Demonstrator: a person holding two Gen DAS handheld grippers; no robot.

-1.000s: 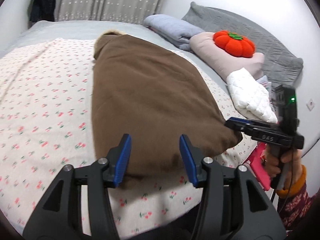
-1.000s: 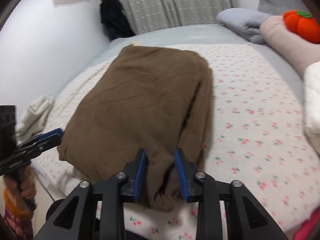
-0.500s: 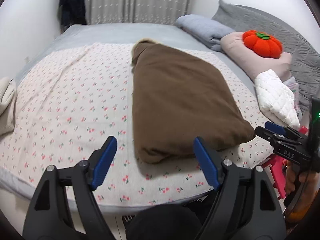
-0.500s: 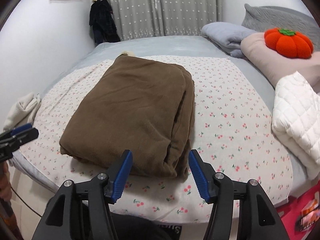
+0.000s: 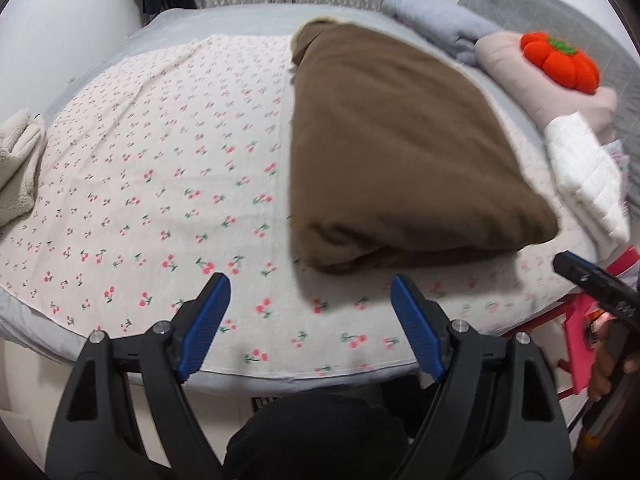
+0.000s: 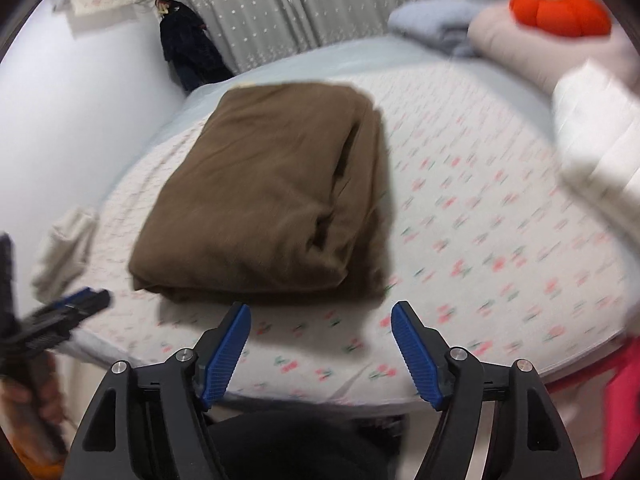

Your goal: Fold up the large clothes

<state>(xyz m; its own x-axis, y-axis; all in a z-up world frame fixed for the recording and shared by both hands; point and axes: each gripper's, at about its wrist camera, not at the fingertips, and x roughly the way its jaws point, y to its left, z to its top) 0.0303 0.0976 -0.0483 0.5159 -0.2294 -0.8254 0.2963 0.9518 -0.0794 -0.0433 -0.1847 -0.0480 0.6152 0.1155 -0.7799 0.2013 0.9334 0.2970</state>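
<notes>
**Folded brown garment on the bed, both grippers clear of it**

The brown garment (image 5: pixel 400 160) lies folded into a thick rectangular bundle on the cherry-print sheet (image 5: pixel 160 168), its near edge close to the foot of the bed. The left gripper (image 5: pixel 306 312) hangs over the sheet's near edge, just short of the bundle; its jaws have just been opening and stand wide, with nothing between them. The right gripper (image 6: pixel 321 330) is likewise short of the garment, its jaws also just opened wide and empty. Beyond the bundle, toward the headboard, an orange pumpkin cushion (image 5: pixel 560 62) rests on a pink pillow (image 5: pixel 516 68), with a white quilted item (image 5: pixel 584 176) beside it. A cream fleece item (image 5: pixel 18 164) lies at the sheet's left edge.
</notes>
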